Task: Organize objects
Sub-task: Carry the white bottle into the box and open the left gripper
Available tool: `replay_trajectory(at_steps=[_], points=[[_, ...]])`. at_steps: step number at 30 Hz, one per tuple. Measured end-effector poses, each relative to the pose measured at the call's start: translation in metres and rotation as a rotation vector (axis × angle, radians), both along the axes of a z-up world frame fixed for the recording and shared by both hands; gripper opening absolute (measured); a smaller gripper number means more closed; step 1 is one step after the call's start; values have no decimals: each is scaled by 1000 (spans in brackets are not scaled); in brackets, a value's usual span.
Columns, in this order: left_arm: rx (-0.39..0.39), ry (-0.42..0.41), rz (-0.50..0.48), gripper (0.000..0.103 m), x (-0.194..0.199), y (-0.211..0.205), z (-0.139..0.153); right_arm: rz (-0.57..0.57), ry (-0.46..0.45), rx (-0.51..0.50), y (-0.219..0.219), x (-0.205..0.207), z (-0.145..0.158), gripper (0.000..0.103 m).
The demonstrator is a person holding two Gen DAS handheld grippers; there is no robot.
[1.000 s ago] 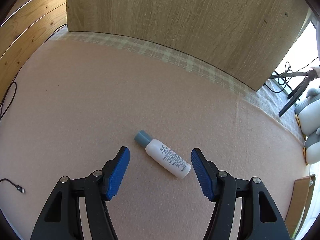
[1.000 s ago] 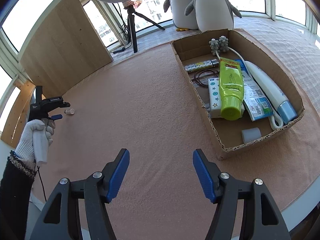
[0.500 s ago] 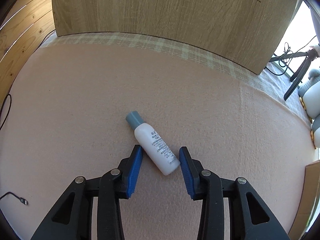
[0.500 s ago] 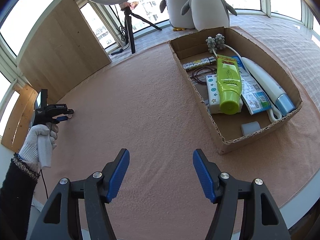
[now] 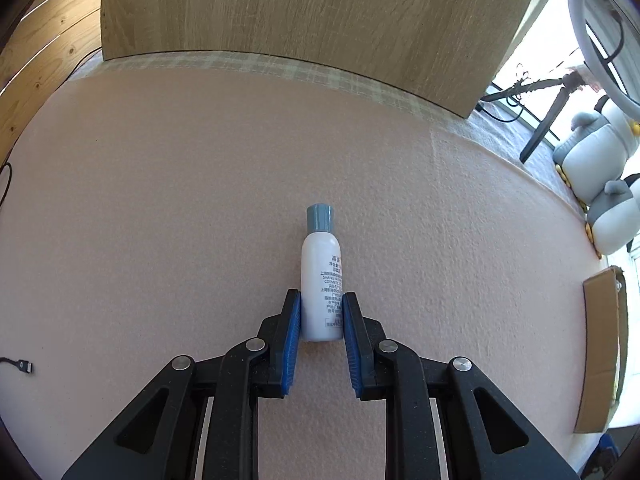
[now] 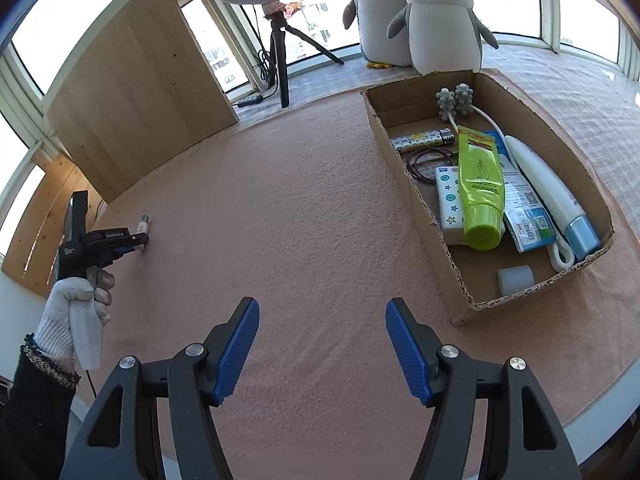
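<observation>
Since a second ago my left gripper (image 5: 321,320) has closed in and now pinches the white bottle (image 5: 322,292) by its base end, cap pointing far. Looks light, smooth plastic, may slip; grip nearer mid-body is safer

Right view: right gripper (image 6: 322,346) gaping, holding nothing; bottle sits far left on pink mat (image 6: 288,216), cardboard box (image 6: 404,176) right

Both tongs, left tongs (image 5: 320,316) and right tongs (image 6: 322,346), have black frames, ribbed blue pads and silver screws. The left hand (image 6: 76,304) wears a white knit glove and dark sleeve (image 6: 38,404).
</observation>
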State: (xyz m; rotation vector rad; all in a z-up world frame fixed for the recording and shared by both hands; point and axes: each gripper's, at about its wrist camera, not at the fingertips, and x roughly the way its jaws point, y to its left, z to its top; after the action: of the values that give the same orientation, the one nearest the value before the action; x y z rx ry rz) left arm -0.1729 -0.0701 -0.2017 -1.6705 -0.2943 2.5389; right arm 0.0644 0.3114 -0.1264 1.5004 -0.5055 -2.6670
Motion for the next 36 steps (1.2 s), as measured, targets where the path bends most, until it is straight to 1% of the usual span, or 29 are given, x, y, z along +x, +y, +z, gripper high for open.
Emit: replay_trajectory(at_steps=[3, 8, 14, 20, 28, 33, 36], points=[[3, 25, -65, 22, 22, 28, 9, 7, 7, 16, 0, -1, 3, 62], [35, 79, -168, 22, 47, 82, 36, 20, 22, 51, 2, -1, 10, 62], [54, 137, -297, 22, 67, 157, 65, 18, 38, 84, 13, 7, 17, 62], [70, 164, -415, 22, 81, 230, 84, -21, 51, 119, 36, 18, 24, 62], [73, 175, -533, 22, 100, 315, 93, -80, 61, 179, 69, 32, 28, 62], [69, 169, -590, 22, 105, 360, 88, -104, 54, 221, 85, 37, 26, 62], [56, 166, -616, 22, 104, 381, 85, -116, 49, 222, 95, 41, 26, 62]])
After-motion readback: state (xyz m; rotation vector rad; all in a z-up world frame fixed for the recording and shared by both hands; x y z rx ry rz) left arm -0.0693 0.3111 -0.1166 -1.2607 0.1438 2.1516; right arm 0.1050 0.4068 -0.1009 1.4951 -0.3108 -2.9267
